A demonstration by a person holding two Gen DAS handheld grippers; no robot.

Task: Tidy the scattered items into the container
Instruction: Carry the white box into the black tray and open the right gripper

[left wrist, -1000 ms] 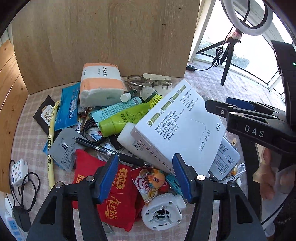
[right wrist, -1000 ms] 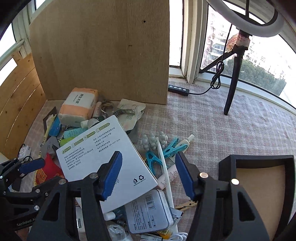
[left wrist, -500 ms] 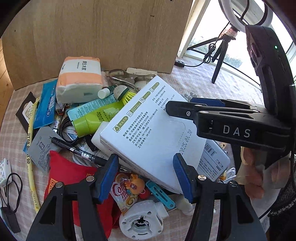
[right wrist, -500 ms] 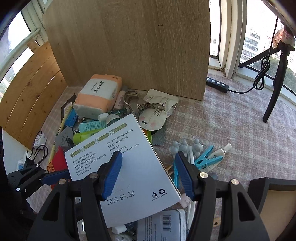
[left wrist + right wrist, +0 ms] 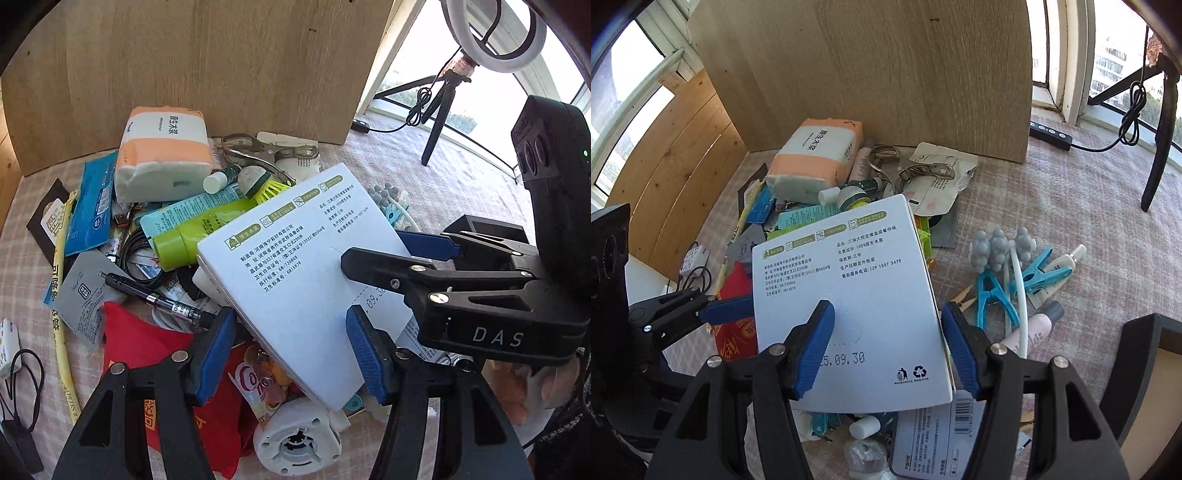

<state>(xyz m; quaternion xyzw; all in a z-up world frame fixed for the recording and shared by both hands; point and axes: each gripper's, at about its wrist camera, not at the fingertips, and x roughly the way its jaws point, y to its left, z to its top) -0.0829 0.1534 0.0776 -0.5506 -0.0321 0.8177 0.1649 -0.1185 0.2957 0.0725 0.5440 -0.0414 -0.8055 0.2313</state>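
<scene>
Both tongs, left [image 5: 291, 354] and right [image 5: 888, 349], hang released over the white box [image 5: 849, 295]; clenching off-centre could slide it across the cluttered worktop [image 5: 1052, 206].

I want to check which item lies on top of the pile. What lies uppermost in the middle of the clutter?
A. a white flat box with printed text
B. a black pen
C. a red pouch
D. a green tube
A: the white flat box overlaps the green tube, the red pouch and the black pen below.
</scene>
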